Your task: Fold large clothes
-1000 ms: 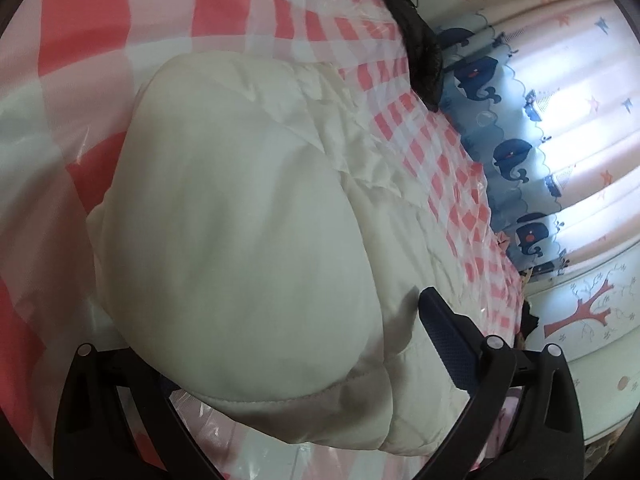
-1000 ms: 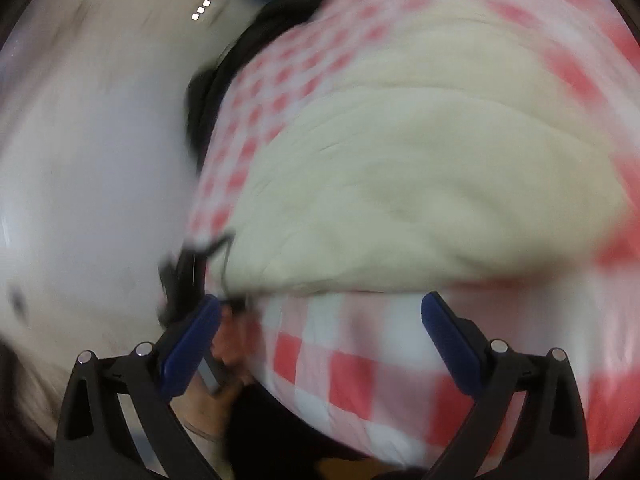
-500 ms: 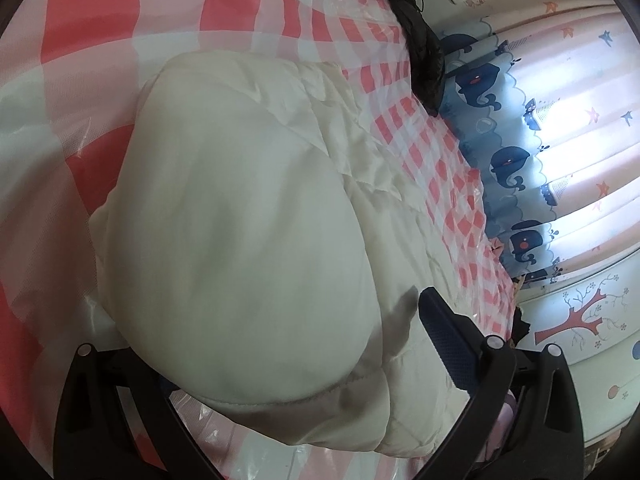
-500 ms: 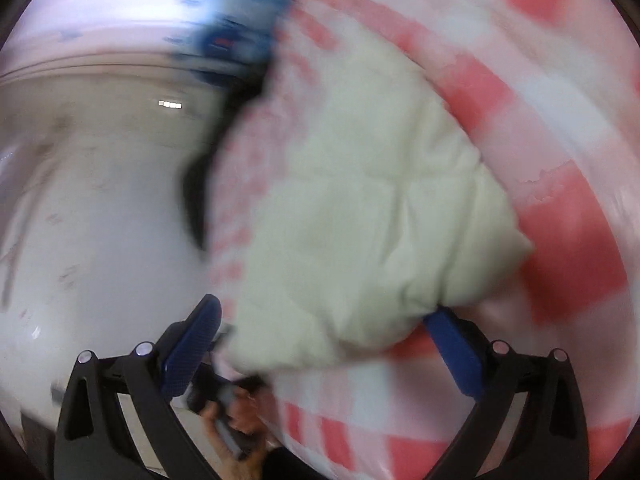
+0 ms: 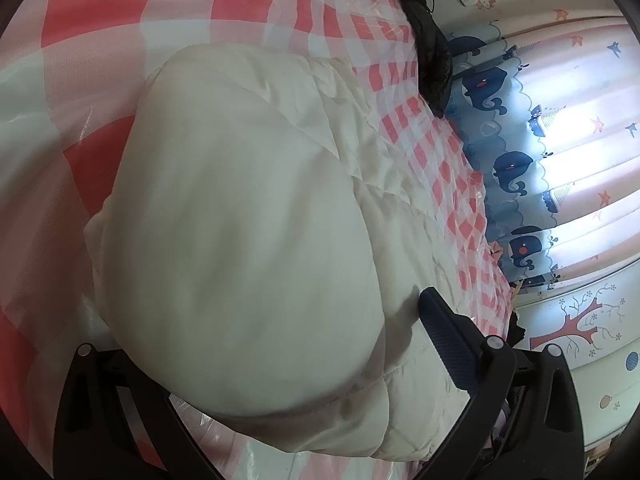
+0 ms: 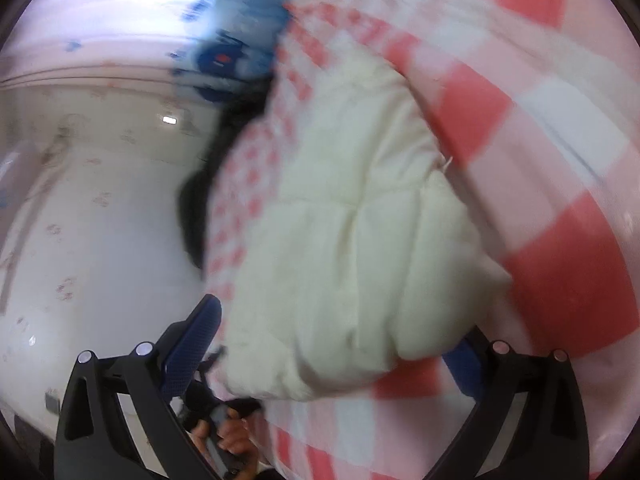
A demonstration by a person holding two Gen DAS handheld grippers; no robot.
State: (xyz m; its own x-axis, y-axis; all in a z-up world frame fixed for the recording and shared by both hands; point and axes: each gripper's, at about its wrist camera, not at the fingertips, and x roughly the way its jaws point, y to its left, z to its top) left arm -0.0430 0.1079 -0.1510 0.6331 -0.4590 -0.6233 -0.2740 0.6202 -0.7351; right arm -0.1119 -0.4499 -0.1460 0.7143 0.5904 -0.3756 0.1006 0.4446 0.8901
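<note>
The jacket [image 5: 248, 240], a cream padded one, is lying folded into a thick bundle on a red and white checked sheet [image 5: 100, 40] that is covering the surface under it. In the left wrist view the bundle is filling most of the picture, its rounded upper layer bulging toward the camera and a quilted lower layer showing beneath it along the right side.

The left gripper [image 5: 280, 360] is standing wide apart around the near end of the bundle. Its right blue finger [image 5: 444, 332] is resting against the quilted edge, while the other finger is hidden under the folded cloth, so whether it is actually pinching anything cannot be told.

The right gripper [image 6: 336, 344] is also spread wide. The corner of the jacket [image 6: 352, 248] is sitting between its fingers: the left blue finger [image 6: 192, 344] is standing clear of the cloth, and the right one is partly covered by the corner. This view is blurred.

Low in the right wrist view a hand [image 6: 224, 440] is gripping a dark handle. A dark garment [image 5: 428, 40] is lying at the far edge of the sheet, and beyond it a curtain [image 5: 552, 152] with whale prints is hanging with light shining through it.
</note>
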